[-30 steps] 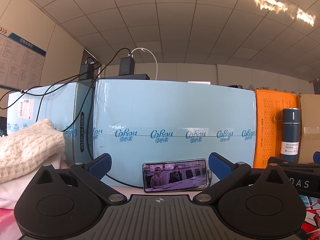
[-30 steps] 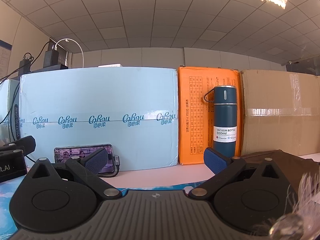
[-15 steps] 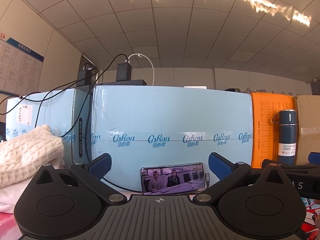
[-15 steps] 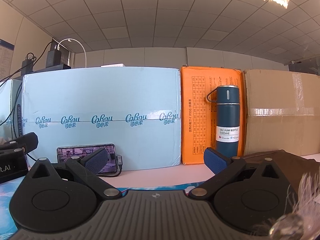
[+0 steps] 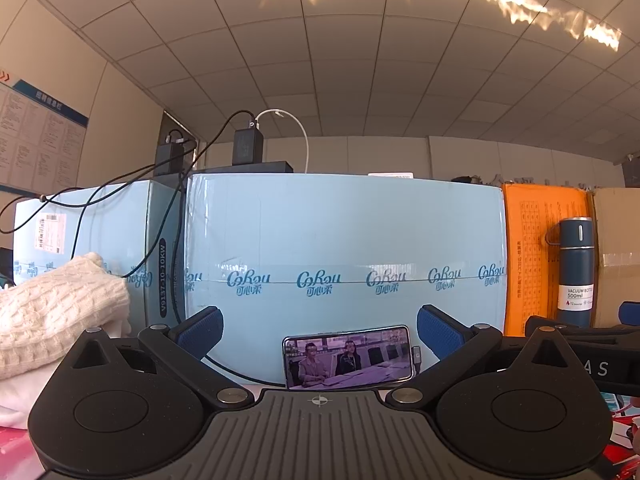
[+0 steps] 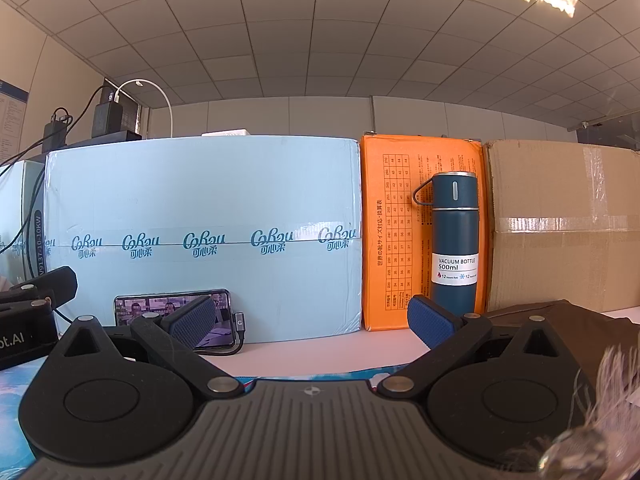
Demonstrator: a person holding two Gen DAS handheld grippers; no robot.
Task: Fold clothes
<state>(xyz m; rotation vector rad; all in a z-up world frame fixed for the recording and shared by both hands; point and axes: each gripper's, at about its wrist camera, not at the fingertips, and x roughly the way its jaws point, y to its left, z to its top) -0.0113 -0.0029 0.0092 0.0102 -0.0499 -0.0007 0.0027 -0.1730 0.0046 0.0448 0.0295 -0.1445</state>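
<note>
Left wrist view, largest item first: your pale blue carton point(image 5: 344, 248) printed with a repeated logo fills the middle, standing at the back of the worktop point(image 6: 320, 354). A second pale blue carton point(image 5: 92, 232) stands to its left, with black chargers point(image 5: 248, 147) and cables on top. To the right stand an orange box point(image 5: 536, 256) and a brown cardboard box point(image 6: 568, 224) sealed with clear tape. A cream knitted garment point(image 5: 56, 312) lies heaped at the left edge, near your left gripper point(image 5: 320, 330), over some white fabric. A dark brown garment point(image 6: 576, 316) lies at the right of the right wrist view, just beyond your right gripper point(image 6: 312, 322) and in front of the cardboard box. A dark blue vacuum bottle point(image 6: 454, 240), labelled 500ml, stands upright against the orange box. A phone point(image 5: 348, 356) lies on its long edge, propped against the big blue carton, screen lit, with a cable plugged into its right end.

Left gripper: fingers point(image 5: 200, 328) set wide apart, nothing between them; the phone shows in the gap but well beyond. Right gripper: fingers point(image 6: 432, 322) likewise spread wide, holding nothing. You hold both level, pointing at the row of boxes, neither touching any clothing. Part of your right gripper shows at the right edge of the left wrist view, and part of your left at the left edge of the right wrist view.
</note>
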